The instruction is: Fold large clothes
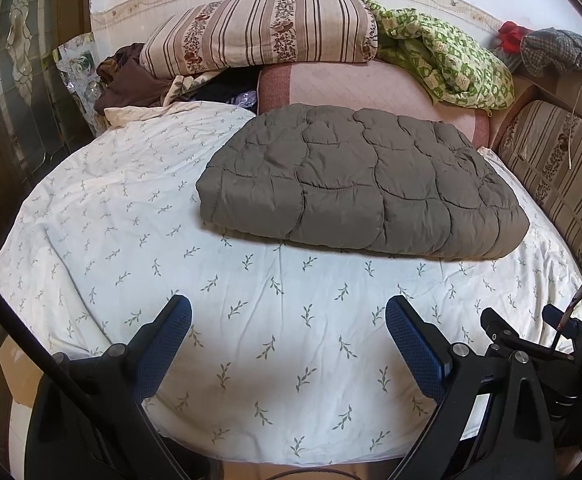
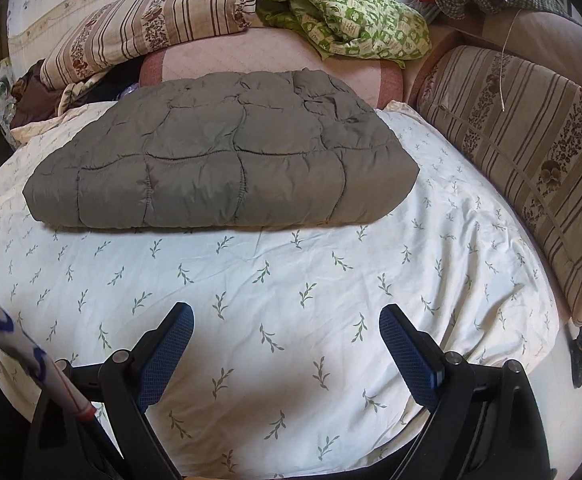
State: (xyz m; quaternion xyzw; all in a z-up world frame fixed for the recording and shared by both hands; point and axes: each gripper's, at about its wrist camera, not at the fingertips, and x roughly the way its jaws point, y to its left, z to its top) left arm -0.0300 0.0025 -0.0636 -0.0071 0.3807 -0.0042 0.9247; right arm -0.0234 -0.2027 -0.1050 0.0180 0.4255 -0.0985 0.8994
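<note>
A grey-brown quilted padded garment (image 1: pixel 363 180) lies folded into a thick rectangle on the white leaf-print bedsheet (image 1: pixel 251 320); it also shows in the right wrist view (image 2: pixel 219 164). My left gripper (image 1: pixel 289 312) is open and empty, hovering over the sheet near the bed's front edge, well short of the garment. My right gripper (image 2: pixel 287 320) is open and empty too, also above the bare sheet (image 2: pixel 291 300) in front of the garment. Part of the right gripper's black frame shows at the lower right of the left wrist view (image 1: pixel 531 344).
Behind the garment lie a pink pad (image 1: pixel 371 88), a striped floral folded quilt (image 1: pixel 259 32), a green patterned blanket (image 1: pixel 451 60) and dark brown clothes (image 1: pixel 131 80). A striped cushion (image 2: pixel 531 152) lines the bed's right side. A door (image 1: pixel 23 80) stands at left.
</note>
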